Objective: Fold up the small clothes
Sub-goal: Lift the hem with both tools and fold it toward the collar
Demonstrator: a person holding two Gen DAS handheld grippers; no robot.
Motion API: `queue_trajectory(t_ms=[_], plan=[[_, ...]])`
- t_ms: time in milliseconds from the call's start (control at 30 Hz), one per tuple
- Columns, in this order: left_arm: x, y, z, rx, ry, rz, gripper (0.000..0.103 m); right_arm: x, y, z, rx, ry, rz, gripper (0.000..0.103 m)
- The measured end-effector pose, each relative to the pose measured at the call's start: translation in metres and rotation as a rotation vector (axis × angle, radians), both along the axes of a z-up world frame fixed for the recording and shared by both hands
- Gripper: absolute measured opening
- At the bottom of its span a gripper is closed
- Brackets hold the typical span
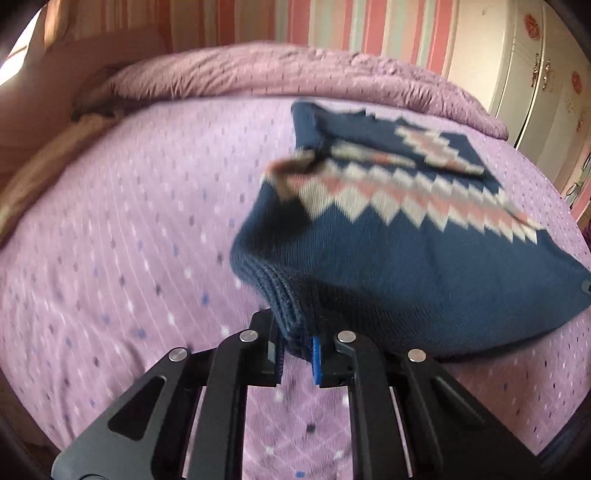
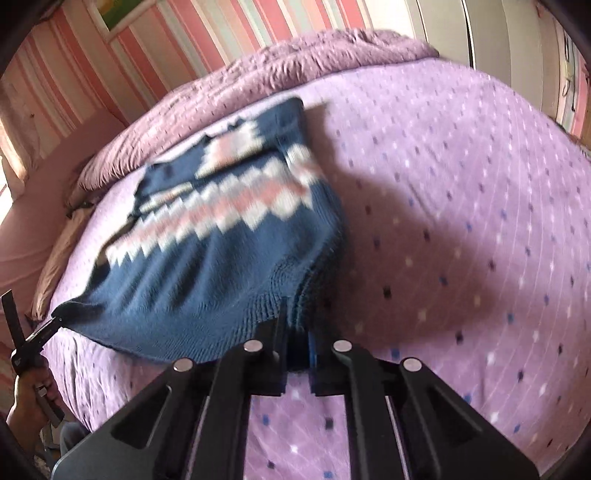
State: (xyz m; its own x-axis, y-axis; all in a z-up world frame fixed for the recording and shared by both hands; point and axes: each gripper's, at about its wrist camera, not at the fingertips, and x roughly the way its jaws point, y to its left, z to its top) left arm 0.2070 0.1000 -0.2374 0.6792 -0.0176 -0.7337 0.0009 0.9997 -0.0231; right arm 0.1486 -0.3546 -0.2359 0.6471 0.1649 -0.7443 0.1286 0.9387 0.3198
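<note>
Navy knitted sweater [image 1: 424, 254] with a zigzag band of cream and pink diamonds, lifted by its ribbed hem above a lilac bedspread [image 1: 122, 229] dotted with small dashes. Left gripper [image 1: 297, 354], black with a blue pad, pinched on one ribbed hem corner at 6 o'clock in the left wrist view, cloth bunched thick between the fingers. Right gripper [image 2: 297, 350] clamped likewise on the other ribbed corner at 6 o'clock in the right wrist view, sweater body fanning toward 10 o'clock, sagging in soft folds. Far end of the knit draped on the bedspread near a rumpled mauve quilt [image 2: 280, 66] at 12 o'clock. Striped pink wallpaper [image 1: 369, 26] behind; white wardrobe [image 1: 532, 74] with red flower stickers at 2 o'clock in the left wrist view. Motion blur throughout.
</note>
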Motion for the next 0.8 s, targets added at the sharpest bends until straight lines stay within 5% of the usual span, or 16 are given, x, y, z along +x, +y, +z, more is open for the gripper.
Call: queue_trajectory(t_ms=[400,800], plan=[[0.065,0.002,0.033,0.065,-0.109,0.005,0.010,0.069,0.001,0.045,-0.052,-0.129,0.007,0.007],[0.183,-0.012,0.046,0.073,-0.146,0.052,0.010,0.200,-0.001,0.048,-0.105,-0.139,-0.024,0.007]])
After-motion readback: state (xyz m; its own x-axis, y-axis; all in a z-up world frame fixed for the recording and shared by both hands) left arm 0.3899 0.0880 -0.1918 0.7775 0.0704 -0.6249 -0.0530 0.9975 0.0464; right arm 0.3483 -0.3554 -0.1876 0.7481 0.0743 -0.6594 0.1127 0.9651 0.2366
